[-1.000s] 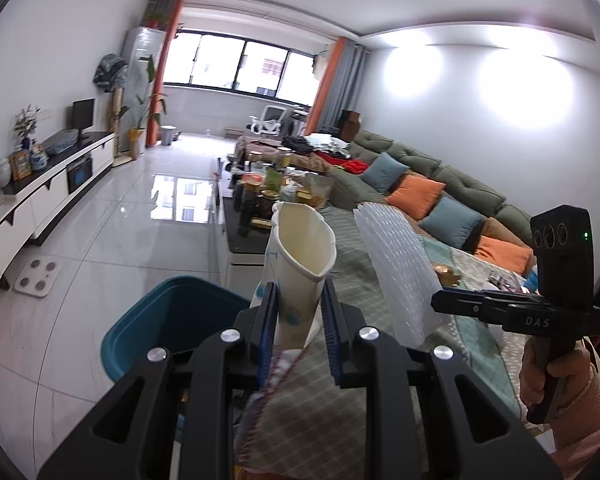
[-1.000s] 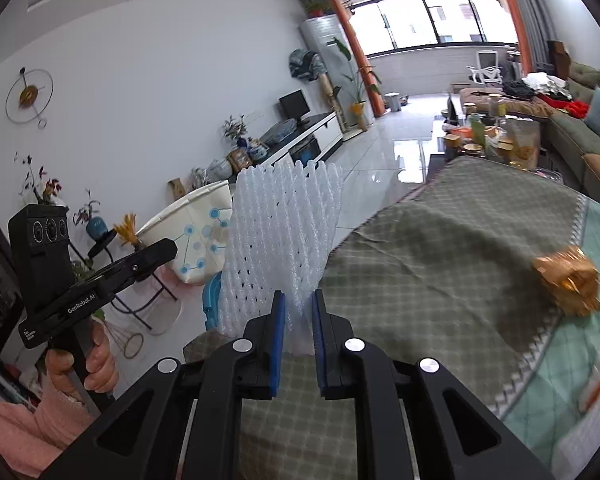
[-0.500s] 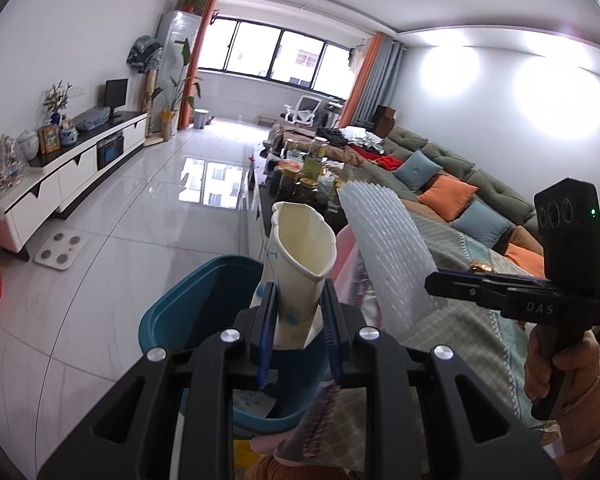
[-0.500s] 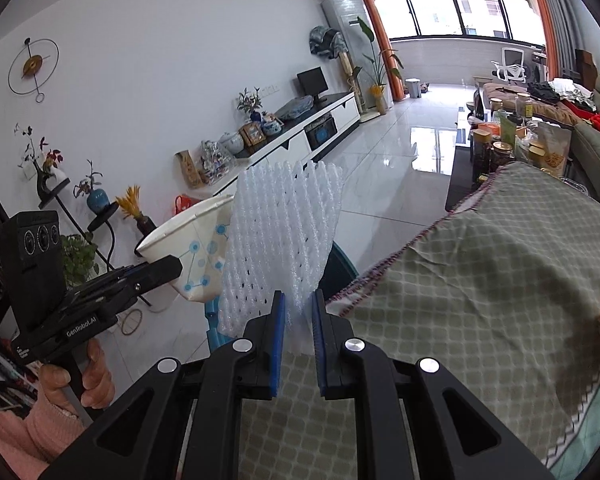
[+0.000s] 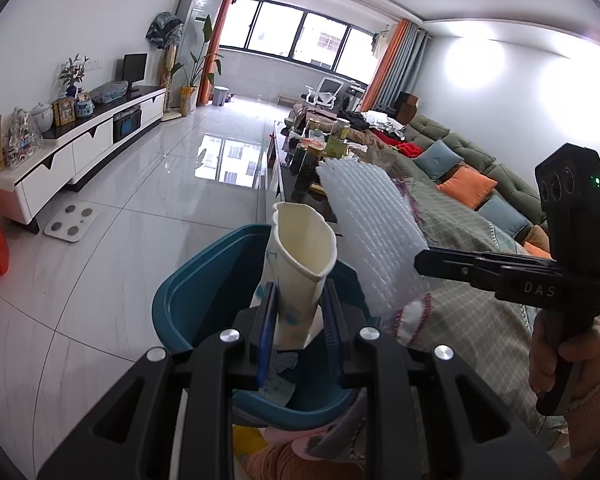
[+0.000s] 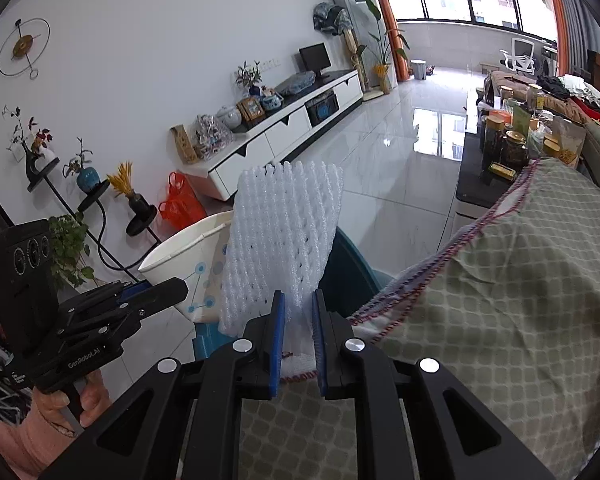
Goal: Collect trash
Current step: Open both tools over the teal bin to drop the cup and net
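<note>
My left gripper [image 5: 298, 300] is shut on a squashed white paper cup [image 5: 298, 264] and holds it upright above a teal trash bin [image 5: 204, 300] on the floor. My right gripper [image 6: 298, 304] is shut on a white foam fruit net [image 6: 280, 232] and holds it over the table's left edge, beside the bin [image 6: 348, 276]. The net [image 5: 374, 232] and the right gripper [image 5: 420, 260] also show at right in the left wrist view. The cup [image 6: 188, 264] and the left gripper [image 6: 176, 288] show at left in the right wrist view. Some trash lies in the bin.
A table with a green checked cloth [image 6: 500, 320] stands right of the bin. A dark coffee table with jars [image 6: 504, 148] is beyond it, a sofa [image 5: 460, 160] at right. A white TV cabinet [image 5: 80, 152], a scale [image 5: 72, 220] and a red bag [image 6: 180, 204] line the left.
Both grippers have swung left off the table toward the bin. The cup now sits over the bin's opening and the net at the table edge next to it.
</note>
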Demonstrator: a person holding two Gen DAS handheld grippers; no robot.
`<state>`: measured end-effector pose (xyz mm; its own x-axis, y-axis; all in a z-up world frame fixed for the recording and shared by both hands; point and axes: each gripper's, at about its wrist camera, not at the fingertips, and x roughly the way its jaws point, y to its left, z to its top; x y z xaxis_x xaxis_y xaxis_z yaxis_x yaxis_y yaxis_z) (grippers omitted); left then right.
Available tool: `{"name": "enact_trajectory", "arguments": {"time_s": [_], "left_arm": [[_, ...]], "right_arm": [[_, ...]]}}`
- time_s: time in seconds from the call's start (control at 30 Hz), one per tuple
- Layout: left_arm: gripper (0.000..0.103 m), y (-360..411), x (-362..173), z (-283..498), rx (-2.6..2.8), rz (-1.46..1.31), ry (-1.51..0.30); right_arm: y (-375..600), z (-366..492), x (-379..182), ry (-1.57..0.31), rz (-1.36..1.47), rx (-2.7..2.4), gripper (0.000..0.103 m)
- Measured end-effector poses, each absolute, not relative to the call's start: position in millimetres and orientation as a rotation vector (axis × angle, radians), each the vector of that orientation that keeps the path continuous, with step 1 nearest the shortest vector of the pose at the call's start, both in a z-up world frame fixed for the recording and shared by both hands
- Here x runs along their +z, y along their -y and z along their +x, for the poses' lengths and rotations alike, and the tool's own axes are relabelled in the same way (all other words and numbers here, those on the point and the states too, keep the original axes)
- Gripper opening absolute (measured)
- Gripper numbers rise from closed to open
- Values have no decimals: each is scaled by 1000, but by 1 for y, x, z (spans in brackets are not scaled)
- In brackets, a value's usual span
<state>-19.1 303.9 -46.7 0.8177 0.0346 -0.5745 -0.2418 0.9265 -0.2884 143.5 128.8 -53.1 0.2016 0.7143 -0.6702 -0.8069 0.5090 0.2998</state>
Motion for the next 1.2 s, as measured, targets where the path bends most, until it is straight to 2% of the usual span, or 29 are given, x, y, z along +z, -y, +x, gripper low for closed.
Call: {"name": "enact_trajectory", "arguments": {"time_s": [0.47, 0.53, 1.1, 1.2], "left_arm": [[24, -319, -68, -4, 193, -380, -658], [25, -322, -71, -2, 196, -388, -667], [28, -331, -86, 6, 207, -441, -686], [32, -324, -80, 4, 201, -423, -665]], "right_arm": [[-163, 149, -74, -954, -174, 1049, 17], [-168, 149, -77, -974, -177, 1053, 23], [-164, 155, -84, -1006, -140, 1057, 33], [-157, 153, -77, -985, -123, 1061, 36]]}}
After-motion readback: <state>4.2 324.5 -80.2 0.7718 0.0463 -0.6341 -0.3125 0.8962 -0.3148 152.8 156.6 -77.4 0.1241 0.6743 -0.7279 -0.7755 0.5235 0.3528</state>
